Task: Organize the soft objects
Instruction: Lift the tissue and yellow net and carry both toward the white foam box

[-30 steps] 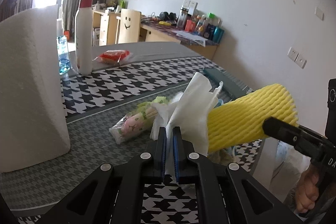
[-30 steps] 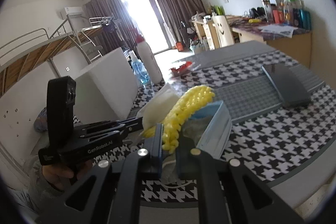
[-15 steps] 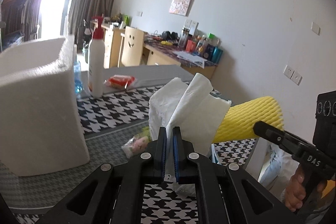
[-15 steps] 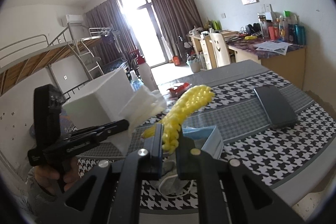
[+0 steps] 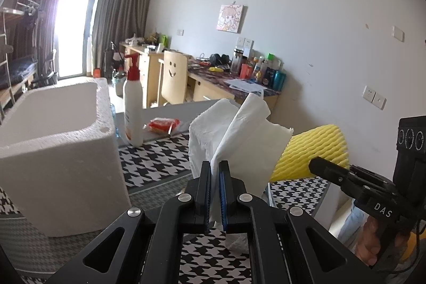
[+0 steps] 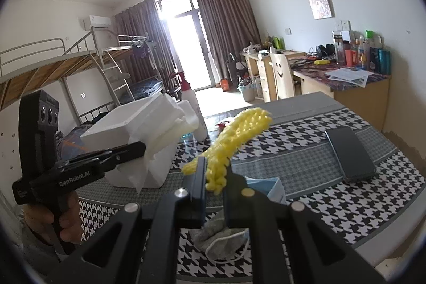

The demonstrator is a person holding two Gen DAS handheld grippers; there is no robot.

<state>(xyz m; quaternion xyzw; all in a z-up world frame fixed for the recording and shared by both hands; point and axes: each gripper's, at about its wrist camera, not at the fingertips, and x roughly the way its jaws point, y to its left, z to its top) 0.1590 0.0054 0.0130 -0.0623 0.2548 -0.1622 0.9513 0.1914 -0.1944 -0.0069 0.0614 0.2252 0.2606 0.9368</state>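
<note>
My left gripper point(image 5: 215, 172) is shut on a white paper tissue point(image 5: 234, 135) and holds it up above the table. It also shows in the right wrist view point(image 6: 138, 148), with the tissue point(image 6: 165, 132) in front of the white foam box point(image 6: 127, 124). My right gripper point(image 6: 215, 169) is shut on a yellow foam net sleeve point(image 6: 239, 132), raised over the table. The sleeve point(image 5: 314, 151) and right gripper point(image 5: 314, 164) show at the right of the left wrist view. The foam box point(image 5: 58, 151) stands open-topped at the left.
A blue face mask point(image 6: 269, 184) and a grey cloth point(image 6: 215, 233) lie under my right gripper. A dark phone point(image 6: 348, 151) lies at the right. A white pump bottle point(image 5: 133, 108) and a red packet point(image 5: 162, 124) stand behind the box on the houndstooth table point(image 5: 149, 164).
Both grippers have risen with their loads. The foam box's open top has come into view, and the pink snack packet on the table has dropped out of sight.
</note>
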